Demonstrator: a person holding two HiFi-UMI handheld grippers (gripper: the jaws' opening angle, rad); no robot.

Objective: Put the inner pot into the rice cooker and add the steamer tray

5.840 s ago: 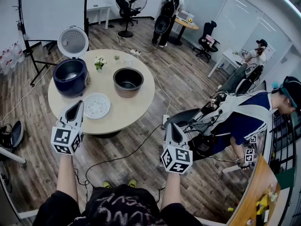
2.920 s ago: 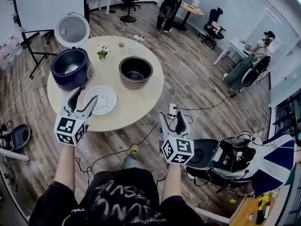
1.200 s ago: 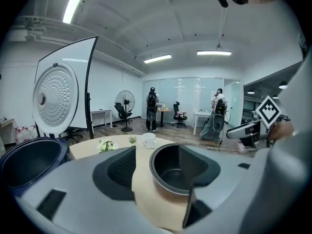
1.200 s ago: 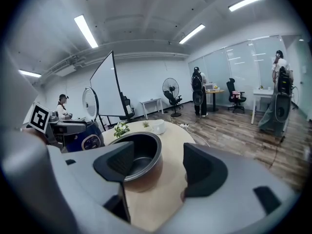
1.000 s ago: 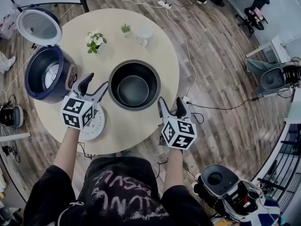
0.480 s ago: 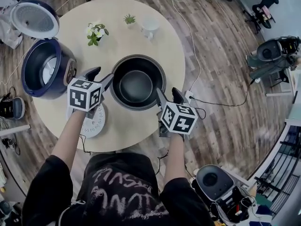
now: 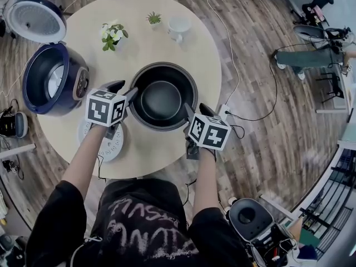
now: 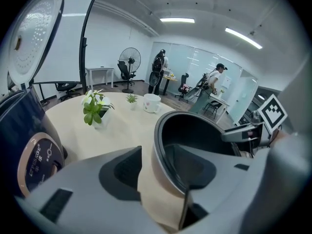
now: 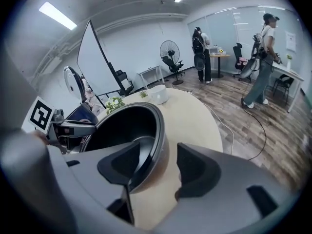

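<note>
Near edge of table (image 7: 183, 54): steamer tray (image 7: 108, 147) lies flat, partly under your L forearm, untouched.

Next out: L gripper (image 7: 123, 89) and R gripper (image 7: 196, 110) each straddle the rim of the inner pot (image 7: 163, 102) on opposite sides, one jaw inside, one outside. Both pairs have just been closing w/ the pot wall between them. A gap still shows at each outer jaw, so jaws are apart and there is no pinch yet.

Pot sits upright, mouth up, mid-table, between your two tongs. Table edge is just beside R gripper.

Judgement: finish both pinches, lift level, carry left. Rice cooker (image 7: 53, 85) stands well apart on the L side, lid (image 7: 34, 18) up, L hand nearer. Plant (image 7: 112, 35) and cup (image 7: 179, 28) at far side look off the route.
</note>
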